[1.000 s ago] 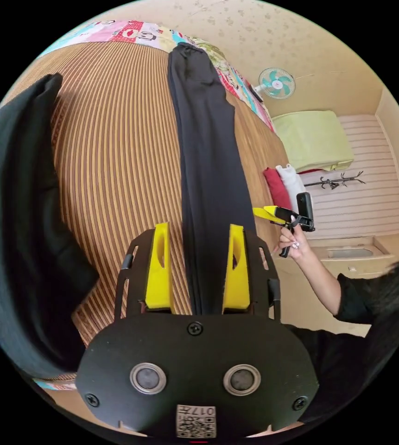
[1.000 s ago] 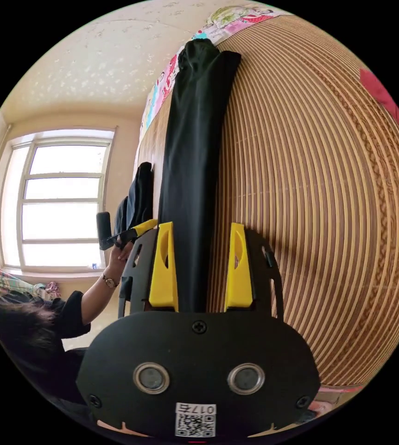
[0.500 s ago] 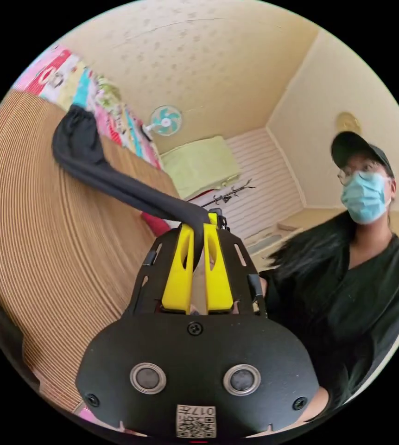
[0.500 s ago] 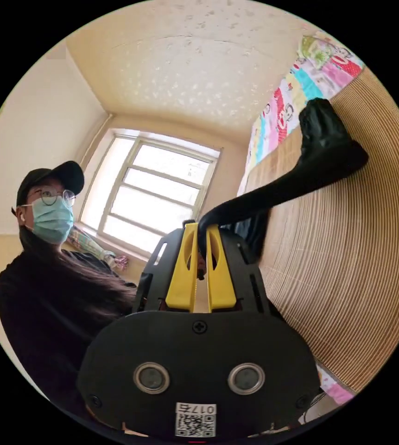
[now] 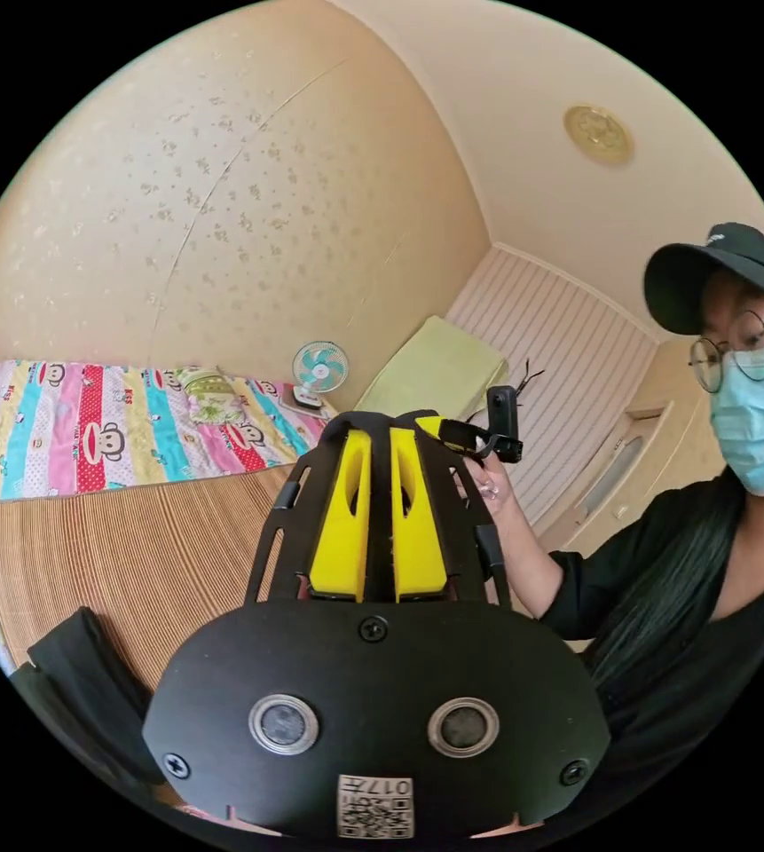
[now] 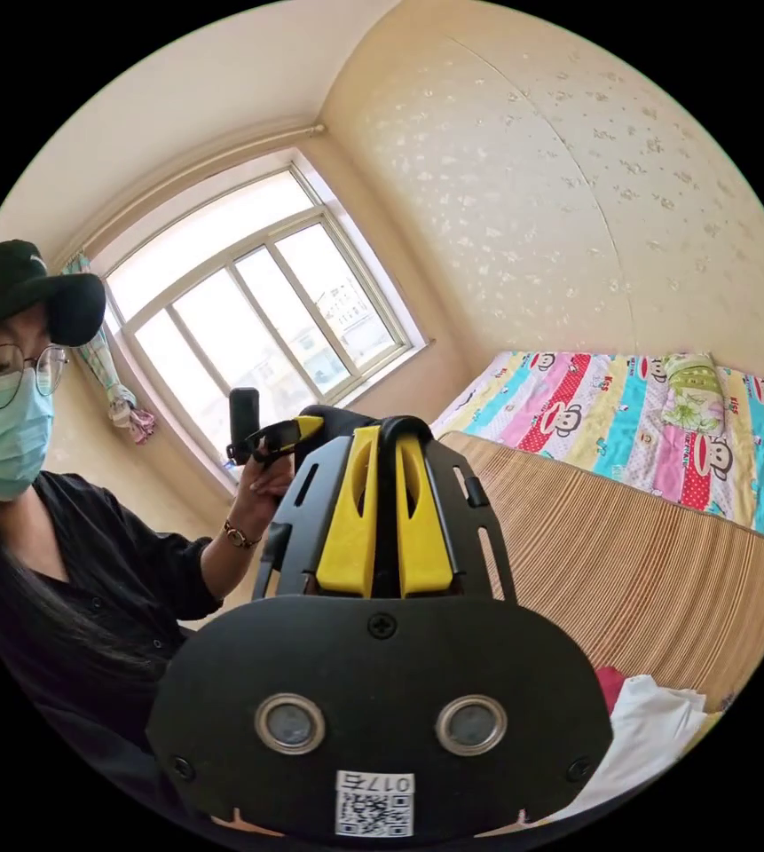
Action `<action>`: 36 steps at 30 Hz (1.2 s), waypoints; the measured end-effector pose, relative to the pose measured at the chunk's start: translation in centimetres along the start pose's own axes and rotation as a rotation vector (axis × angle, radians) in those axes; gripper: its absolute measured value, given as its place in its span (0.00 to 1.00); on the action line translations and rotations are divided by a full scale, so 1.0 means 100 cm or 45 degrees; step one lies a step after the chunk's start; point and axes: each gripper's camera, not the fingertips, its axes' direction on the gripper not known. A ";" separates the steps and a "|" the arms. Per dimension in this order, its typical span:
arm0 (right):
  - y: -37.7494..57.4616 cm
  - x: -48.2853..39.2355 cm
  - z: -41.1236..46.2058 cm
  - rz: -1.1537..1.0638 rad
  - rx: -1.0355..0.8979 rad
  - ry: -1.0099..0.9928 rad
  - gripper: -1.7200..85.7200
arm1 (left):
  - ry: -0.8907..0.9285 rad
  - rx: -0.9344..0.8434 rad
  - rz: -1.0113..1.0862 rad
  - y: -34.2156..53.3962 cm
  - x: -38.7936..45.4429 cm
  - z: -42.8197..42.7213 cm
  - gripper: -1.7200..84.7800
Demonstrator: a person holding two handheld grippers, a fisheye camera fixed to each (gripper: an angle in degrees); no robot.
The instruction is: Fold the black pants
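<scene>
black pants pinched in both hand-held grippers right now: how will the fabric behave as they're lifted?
Probably floppy: the black pants drape in a thin band over the left hand-held gripper tips. Likely light, since the right hand-held gripper carries its share by a narrow pinch. Possibly prone to slip, as little cloth sits between the jaws.

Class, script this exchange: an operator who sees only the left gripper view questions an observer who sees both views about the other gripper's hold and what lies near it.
Operator: Is the other hand's tool gripping anything?
Observer: Yes, the right gripper is shut on the black pants.
Operator: What else lies nearby?
Observer: A white garment lies beside a red one, at the edge of the striped mat.
</scene>
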 end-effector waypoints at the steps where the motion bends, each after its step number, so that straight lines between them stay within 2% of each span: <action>1: -0.001 0.015 0.009 0.018 0.007 -0.012 0.03 | 0.000 0.012 -0.023 0.003 -0.013 0.009 0.07; 5: 0.018 0.044 0.040 0.036 -0.049 0.014 0.03 | -0.028 -0.002 -0.058 0.032 -0.041 0.035 0.07; 8: 0.081 0.061 0.075 0.100 -0.217 0.096 0.03 | -0.128 -0.158 -0.148 0.094 -0.062 0.073 0.07; 10: 0.143 0.078 0.104 0.193 -0.406 0.121 0.04 | -0.243 -0.432 -0.314 0.172 -0.081 0.118 0.08; 11: 0.192 0.088 0.123 0.265 -0.534 0.132 0.04 | -0.243 -0.504 -0.373 0.194 -0.086 0.129 0.09; 13: 0.268 0.103 0.146 0.421 -0.746 0.152 0.05 | -0.204 -0.799 -0.618 0.279 -0.100 0.168 0.11; 14: 0.314 0.112 0.161 0.529 -0.941 0.175 0.07 | -0.190 -0.870 -0.675 0.299 -0.102 0.176 0.12; 16: 0.363 0.115 0.170 0.586 -1.140 0.174 0.09 | -0.174 -1.012 -0.828 0.348 -0.107 0.187 0.17; 18: 0.377 0.121 0.163 0.632 -1.138 0.148 0.13 | -0.169 -0.925 -0.883 0.351 -0.114 0.176 0.18; 21: 0.363 0.158 0.138 0.826 -0.888 0.140 0.19 | -0.194 -0.682 -0.960 0.326 -0.145 0.158 0.18; 23: 0.352 0.200 0.135 0.940 -0.706 0.158 0.22 | -0.199 -0.605 -0.976 0.310 -0.171 0.163 0.19; 24: 0.352 0.212 0.138 0.972 -0.679 0.136 0.23 | -0.206 -0.615 -0.980 0.305 -0.190 0.175 0.20; 26: 0.358 0.252 0.171 1.150 -0.656 -0.112 0.27 | -0.203 -0.760 -1.044 0.311 -0.219 0.206 0.21; 27: 0.360 0.256 0.182 1.175 -0.664 -0.181 0.27 | -0.138 -0.894 -1.121 0.325 -0.233 0.231 0.22; 28: 0.365 0.255 0.202 1.202 -0.718 -0.250 0.27 | -0.070 -0.936 -1.156 0.336 -0.235 0.248 0.22; 31: 0.366 0.232 0.214 1.160 -0.790 -0.026 0.24 | -0.199 -0.901 -1.096 0.339 -0.211 0.248 0.21; 33: 0.369 0.220 0.217 1.195 -0.807 -0.128 0.21 | -0.222 -0.948 -1.104 0.344 -0.192 0.248 0.19; 34: 0.374 0.213 0.217 1.214 -0.852 -0.236 0.19 | -0.165 -1.015 -1.131 0.349 -0.181 0.249 0.17; 36: 0.375 0.196 0.207 1.174 -0.905 -0.298 0.16 | -0.048 -1.037 -1.127 0.346 -0.158 0.246 0.14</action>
